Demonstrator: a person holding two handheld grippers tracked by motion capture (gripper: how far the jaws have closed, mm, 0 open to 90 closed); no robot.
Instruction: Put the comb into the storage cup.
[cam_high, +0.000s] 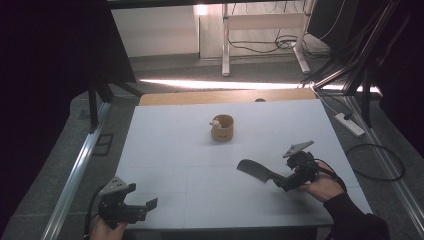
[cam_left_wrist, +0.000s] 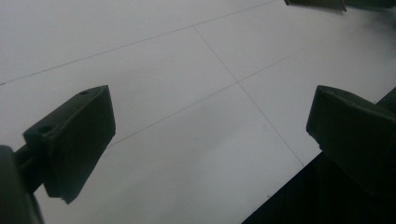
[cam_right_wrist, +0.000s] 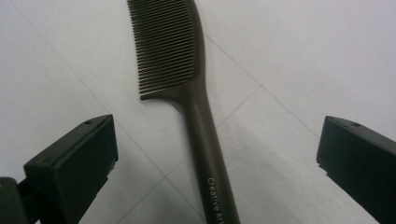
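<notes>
Between my right gripper's (cam_right_wrist: 217, 154) wide-open jaws lies a dark brown, fine-toothed plastic comb (cam_right_wrist: 187, 88) (white lettering on its handle), toothed end pointing away; my left gripper (cam_left_wrist: 210, 140) gapes empty.

— Where does the high view sit?
— Above the near edge of the worktop (cam_high: 170, 150), facing forward and down; it takes in the whole white surface and the floor beyond its far edge.
— And the left gripper view?
— It rides low on the left hand-held gripper (cam_left_wrist: 205, 140), very close to the surface at the near left corner, looking out between its two black jaws across the bare white panels and their seams.
— The right one?
— On the right hand-held gripper (cam_right_wrist: 217, 154), close over the near right part, looking down along a dark comb (cam_right_wrist: 187, 93).
— What do views share?
— The comb (cam_high: 255, 171) and the seamed surface also appear from above.
</notes>
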